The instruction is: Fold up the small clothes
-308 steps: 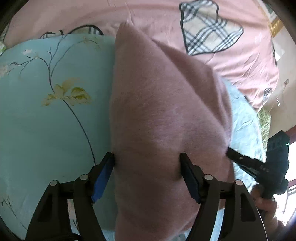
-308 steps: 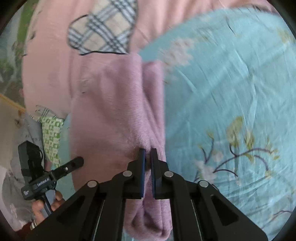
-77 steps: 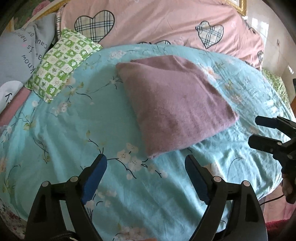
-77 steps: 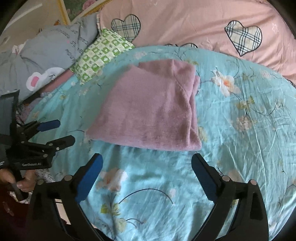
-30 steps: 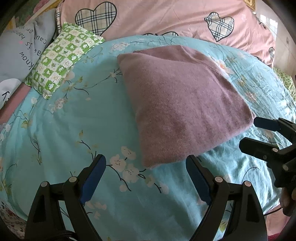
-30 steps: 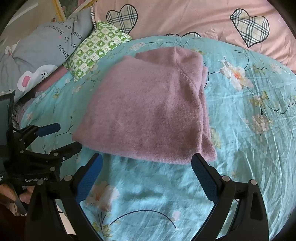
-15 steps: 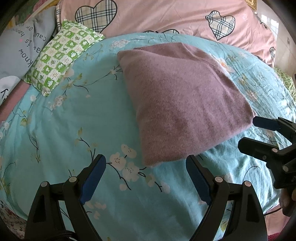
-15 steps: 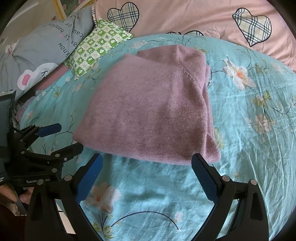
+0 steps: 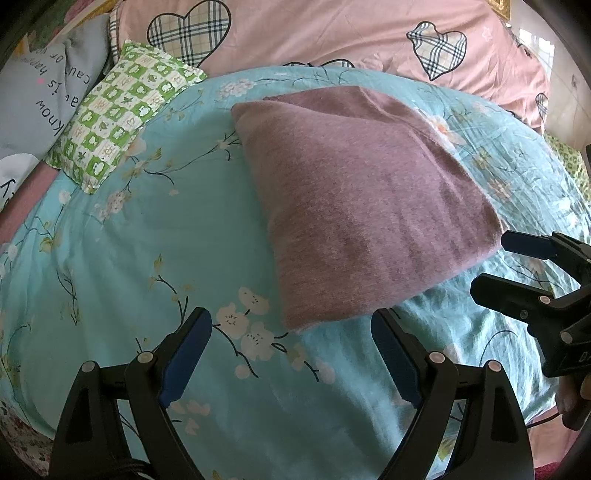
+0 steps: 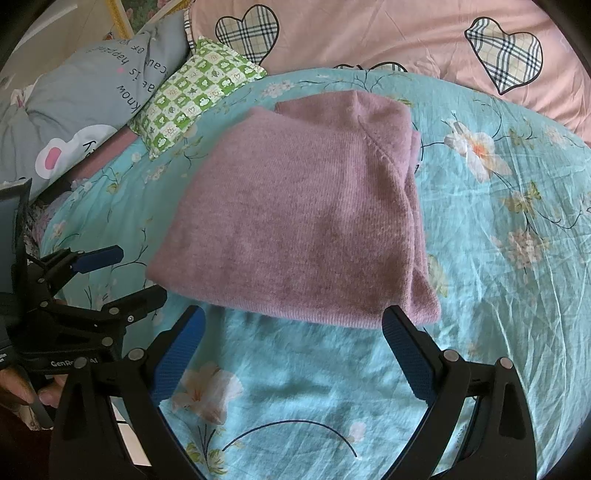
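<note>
A mauve knitted garment (image 9: pixel 362 199) lies folded into a rough rectangle on the turquoise floral bedsheet (image 9: pixel 140 236); it also shows in the right wrist view (image 10: pixel 306 221). My left gripper (image 9: pixel 291 325) is open and empty, hovering just short of the garment's near corner. My right gripper (image 10: pixel 291 325) is open and empty, its jaws spanning the garment's near edge without touching it. Each gripper shows in the other's view: the right gripper (image 9: pixel 517 266) at the garment's right corner, the left gripper (image 10: pixel 118 277) at its left corner.
A green checked pillow (image 9: pixel 118 110) and a grey printed pillow (image 10: pixel 81 96) lie at the back left. A pink duvet with plaid hearts (image 9: pixel 332 33) runs along the back. The bed's edge falls away at the lower right (image 9: pixel 546 417).
Over the last second both grippers have crept slightly closer to the garment, both still open. Ten seconds ago the right gripper was shut on the garment; now it lies released and flat.
</note>
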`<state>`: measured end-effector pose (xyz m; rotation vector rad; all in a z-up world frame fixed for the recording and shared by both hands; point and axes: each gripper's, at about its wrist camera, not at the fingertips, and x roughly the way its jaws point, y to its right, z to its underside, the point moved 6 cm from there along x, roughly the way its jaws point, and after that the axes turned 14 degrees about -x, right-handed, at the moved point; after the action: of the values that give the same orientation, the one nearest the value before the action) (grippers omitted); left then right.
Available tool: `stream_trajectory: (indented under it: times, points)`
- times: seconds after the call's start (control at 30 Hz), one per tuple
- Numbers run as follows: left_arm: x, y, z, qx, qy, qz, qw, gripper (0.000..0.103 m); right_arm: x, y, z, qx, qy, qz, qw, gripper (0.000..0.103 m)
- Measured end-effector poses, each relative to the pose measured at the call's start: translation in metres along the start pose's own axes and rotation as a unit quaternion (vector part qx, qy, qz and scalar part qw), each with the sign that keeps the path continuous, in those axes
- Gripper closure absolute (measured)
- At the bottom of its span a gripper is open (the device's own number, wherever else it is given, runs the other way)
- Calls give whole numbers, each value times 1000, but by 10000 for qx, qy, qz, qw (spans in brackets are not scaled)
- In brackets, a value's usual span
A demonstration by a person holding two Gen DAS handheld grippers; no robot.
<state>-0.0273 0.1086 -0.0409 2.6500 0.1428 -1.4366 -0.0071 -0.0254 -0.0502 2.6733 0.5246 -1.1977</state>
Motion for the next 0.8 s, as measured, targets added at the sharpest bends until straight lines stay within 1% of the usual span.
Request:
stream_trajectory:
  times: [0.8]
  points:
    - [-1,2,-2,27,-22,61,10000,14,-3,4,-3,-9,37,-21,10000,6]
